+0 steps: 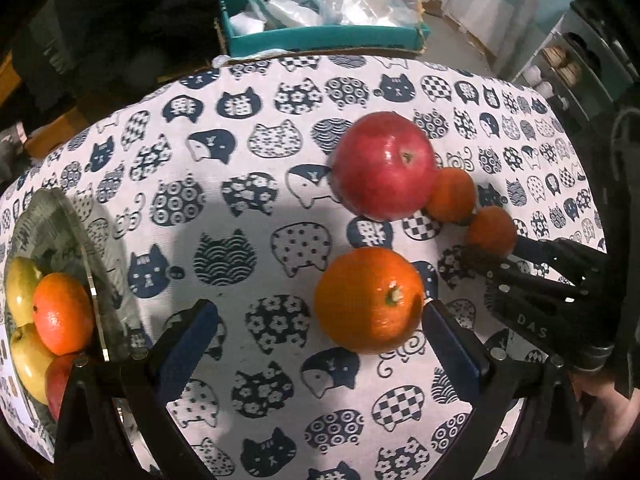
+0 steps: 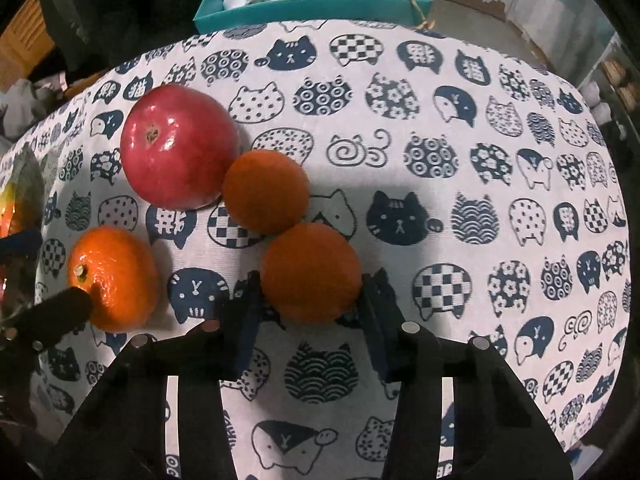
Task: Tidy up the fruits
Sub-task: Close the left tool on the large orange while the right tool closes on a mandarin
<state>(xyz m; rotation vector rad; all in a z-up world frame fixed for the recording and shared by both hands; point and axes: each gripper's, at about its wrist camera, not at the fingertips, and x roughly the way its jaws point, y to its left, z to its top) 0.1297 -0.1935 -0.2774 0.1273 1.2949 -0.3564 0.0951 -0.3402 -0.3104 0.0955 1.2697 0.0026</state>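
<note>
While both hands hung over it, the desk [image 2: 460, 92] lay under a white cloth printed with navy cat heads, and it filled most of the room that could be seen. Beyond its far edge stood a teal box [image 1: 324, 38] stuffed with clear plastic bags, with pale floor to the right.

At the left edge sat a glass bowl [image 1: 60, 216] holding yellow-green fruit, a mandarin and something red. Out on the cloth, the red apple [image 2: 178, 146] touched a small orange [image 2: 266, 192], and that one touched a second small orange [image 2: 310, 274]. A glossy stemmed orange [image 1: 368, 300] lay apart, nearer the bowl.

The right hand-held gripper [image 2: 310, 308] was clamped on the second small orange, a pad pressed on each side. The left hand-held gripper [image 1: 320, 340] stood wide apart and empty, its right finger just beside the stemmed orange.
</note>
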